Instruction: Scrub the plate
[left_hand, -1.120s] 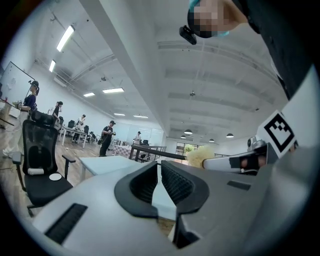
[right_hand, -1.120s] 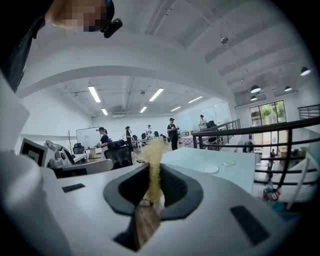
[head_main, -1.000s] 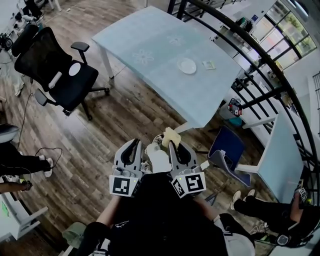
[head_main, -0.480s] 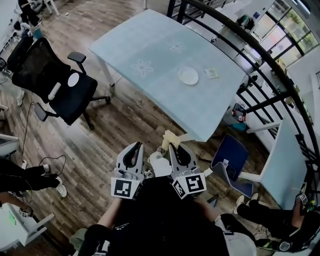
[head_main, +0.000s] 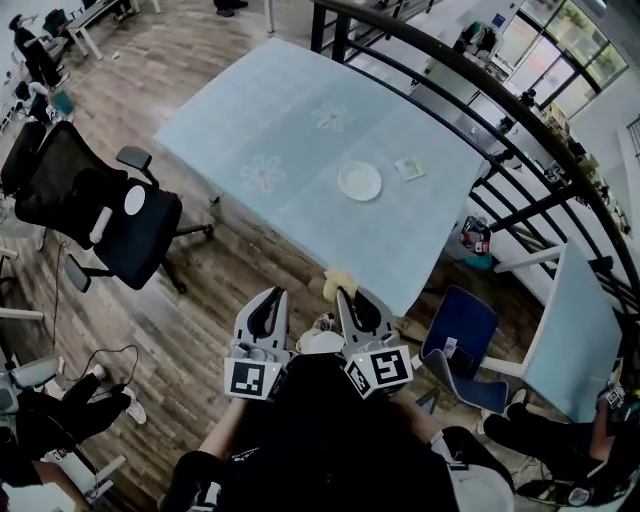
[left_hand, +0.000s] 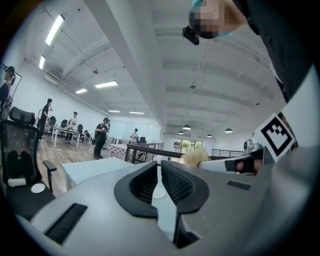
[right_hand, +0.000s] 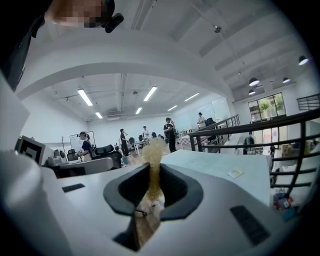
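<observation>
— What do the gripper views give you that the head view doesn't?

— The jaws. My left gripper (left_hand: 159, 165) has its jaws drawn together at the tips, closed on themselves. My right gripper (right_hand: 153, 169) is clamped on a yellow sponge (right_hand: 152, 149) that pokes out past the tips. Both views also show people (left_hand: 102, 137) standing far across the room.

— And from above?

— Only there do I see the plate (head_main: 360, 181). It is plain white and sits on the pale blue table (head_main: 270, 110), well ahead of both grippers. A card (head_main: 409, 167) lies near it, and the right gripper view catches that card too.

— The room?

— There is a wood floor (head_main: 200, 290), a black chair (head_main: 110, 215) left of the table and a black railing (head_main: 480, 95) along its right side.
</observation>
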